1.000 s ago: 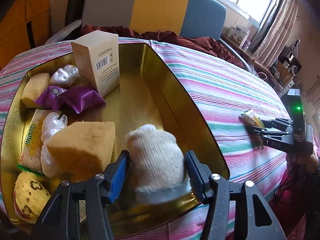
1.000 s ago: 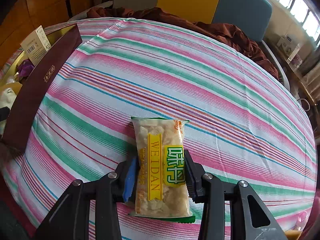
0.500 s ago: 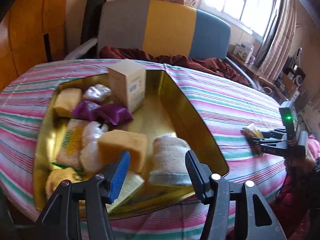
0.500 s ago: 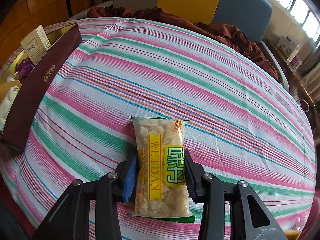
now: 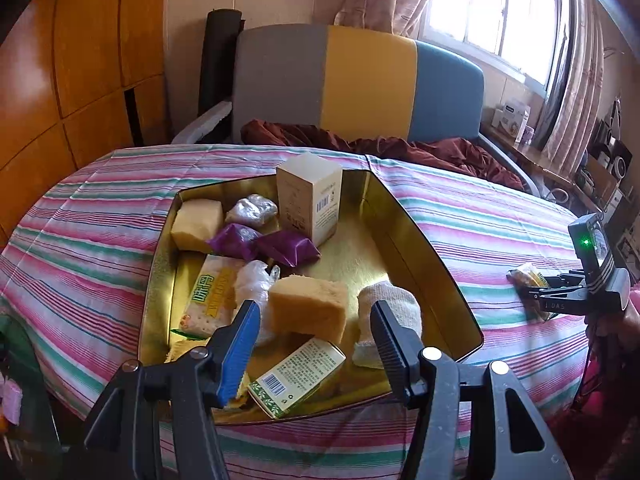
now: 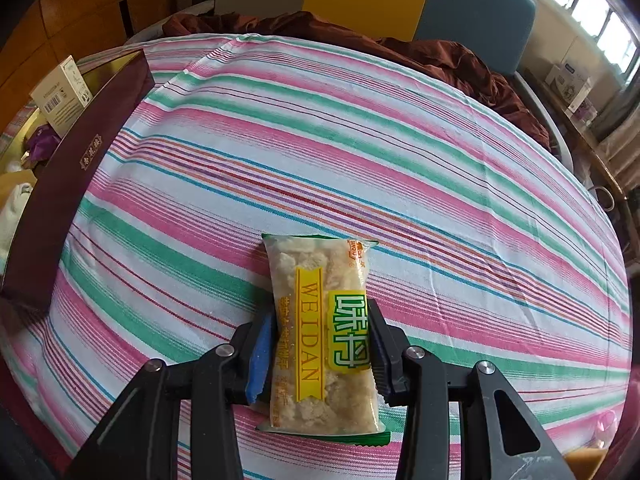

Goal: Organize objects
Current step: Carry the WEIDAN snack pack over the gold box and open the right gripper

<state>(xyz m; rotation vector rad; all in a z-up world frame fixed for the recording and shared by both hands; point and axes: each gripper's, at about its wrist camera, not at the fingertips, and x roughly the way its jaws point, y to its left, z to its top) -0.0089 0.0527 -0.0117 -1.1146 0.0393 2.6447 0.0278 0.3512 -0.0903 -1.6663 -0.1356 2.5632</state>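
Snack packet (image 6: 324, 332), a clear plastic wrapper with a yellow "WEIDAN" band and green label, sits low in the centre of your right wrist view, clamped on both long sides by your right gripper (image 6: 320, 344), and it lies against the pink, green and white striped tablecloth (image 6: 360, 152). At the left edge of that view you see the dark maroon outer wall of the gold-lined tin tray (image 6: 72, 184). In your left wrist view, your left gripper (image 5: 314, 336) hangs with its fingers wide apart and nothing between them, low in the frame above the near end of the tray (image 5: 432, 264). Inside the tray, just beyond your fingertips, a yellow sponge block (image 5: 306, 308) lies beside a white knitted cloth bundle (image 5: 390, 308). A green and cream printed carton (image 5: 296, 376) lies flat nearer you. Farther back, in the middle of the frame, a cream cardboard box (image 5: 310, 198) stands upright, with two purple foil packets (image 5: 264, 244) at its left. At the right edge of this view your right gripper (image 5: 532, 284) shows small, holding the packet (image 5: 526, 274) over the cloth, well apart from the tray.
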